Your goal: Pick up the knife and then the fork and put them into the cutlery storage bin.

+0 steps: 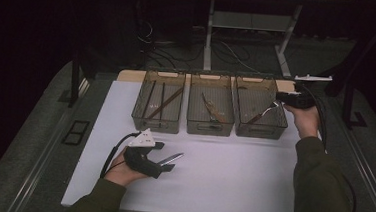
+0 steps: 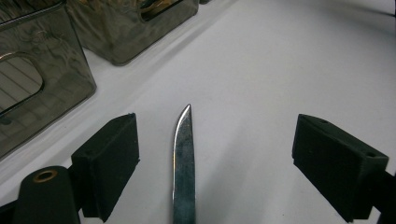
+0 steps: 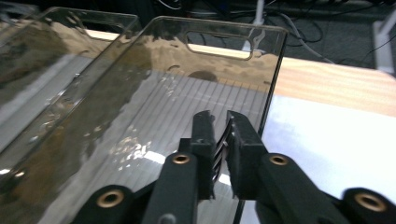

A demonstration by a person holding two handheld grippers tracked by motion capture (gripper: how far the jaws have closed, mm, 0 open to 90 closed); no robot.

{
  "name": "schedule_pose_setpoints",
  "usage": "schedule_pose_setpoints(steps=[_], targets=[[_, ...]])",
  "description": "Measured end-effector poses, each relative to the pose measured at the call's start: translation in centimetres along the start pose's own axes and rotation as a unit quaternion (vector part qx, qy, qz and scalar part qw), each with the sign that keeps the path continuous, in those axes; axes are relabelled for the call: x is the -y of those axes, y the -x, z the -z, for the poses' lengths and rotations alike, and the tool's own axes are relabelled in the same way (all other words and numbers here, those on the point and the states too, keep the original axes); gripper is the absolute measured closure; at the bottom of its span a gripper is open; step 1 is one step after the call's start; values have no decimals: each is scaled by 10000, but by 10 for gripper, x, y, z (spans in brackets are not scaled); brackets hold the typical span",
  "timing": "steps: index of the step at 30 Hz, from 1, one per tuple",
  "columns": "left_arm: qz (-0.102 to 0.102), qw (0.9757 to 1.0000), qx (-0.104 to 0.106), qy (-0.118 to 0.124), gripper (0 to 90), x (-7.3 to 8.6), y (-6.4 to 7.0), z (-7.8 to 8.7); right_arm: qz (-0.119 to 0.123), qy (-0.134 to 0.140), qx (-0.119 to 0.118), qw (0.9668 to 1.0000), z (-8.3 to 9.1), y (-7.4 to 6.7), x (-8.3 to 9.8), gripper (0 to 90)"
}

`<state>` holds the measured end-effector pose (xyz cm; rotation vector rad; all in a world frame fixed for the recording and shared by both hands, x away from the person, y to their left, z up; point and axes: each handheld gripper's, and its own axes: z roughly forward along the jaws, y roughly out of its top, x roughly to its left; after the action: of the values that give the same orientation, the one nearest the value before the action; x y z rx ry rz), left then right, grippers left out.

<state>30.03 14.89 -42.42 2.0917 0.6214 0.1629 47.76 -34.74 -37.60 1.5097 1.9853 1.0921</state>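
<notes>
The table (image 1: 230, 189) carries a smooth white mat. Along its far edge three smoked, clear plastic bins stand side by side: rigid, straight-walled, ribbed on the floor, with handle slots.

My right gripper (image 3: 221, 126) hangs inside the right bin (image 1: 281, 123). Its pads are clamped on a fork (image 3: 219, 149) at the tine end, and the handle slopes down toward the bin floor.

My left gripper (image 2: 215, 158) rests on the mat near the front edge, released. Its jaws stand wide, with a knife (image 2: 183, 163) flat between them and touched by neither pad.

Both pieces I judge light and stiff. The knife blade is polished steel, narrow, curved to a point, and likely slippery against rubber pads. I would take it across the handle, not the blade. The fork's tines are thin and curved, which gives a poor seat, so it may pivot in the grip. The neck offers a firmer hold.
</notes>
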Motion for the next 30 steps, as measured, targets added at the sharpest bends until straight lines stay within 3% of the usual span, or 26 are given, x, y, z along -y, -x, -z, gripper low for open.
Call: schedule_pose_setpoints(steps=[1, 5, 13, 19, 25, 30], targets=[[-1, 10000, 6, -5, 145, 0, 0, 0, 17, 51, 47, 10000, -2, -1, -1, 616], [-16, 10000, 11, -10, 145, 0, -1, 1, 19, 136, 205, 9997, -4, -2, -3, 446], [-18, 10000, -17, -15, 145, 0, -1, 0, -30, 187, 102, 9998, 5, 1, -4, 378], [-15, 10000, -53, -3, 145, 1, -1, 1, -63, 216, -182, 9996, 18, -3, -3, 292], [0, 9999, -150, -19, 138, 2, -2, 6, 78, 191, -530, 9984, 34, -16, 3, 204], [-48, 9995, -284, -146, 145, 7, -6, 13, 267, 265, -802, 9961, 49, -30, 15, 191]])
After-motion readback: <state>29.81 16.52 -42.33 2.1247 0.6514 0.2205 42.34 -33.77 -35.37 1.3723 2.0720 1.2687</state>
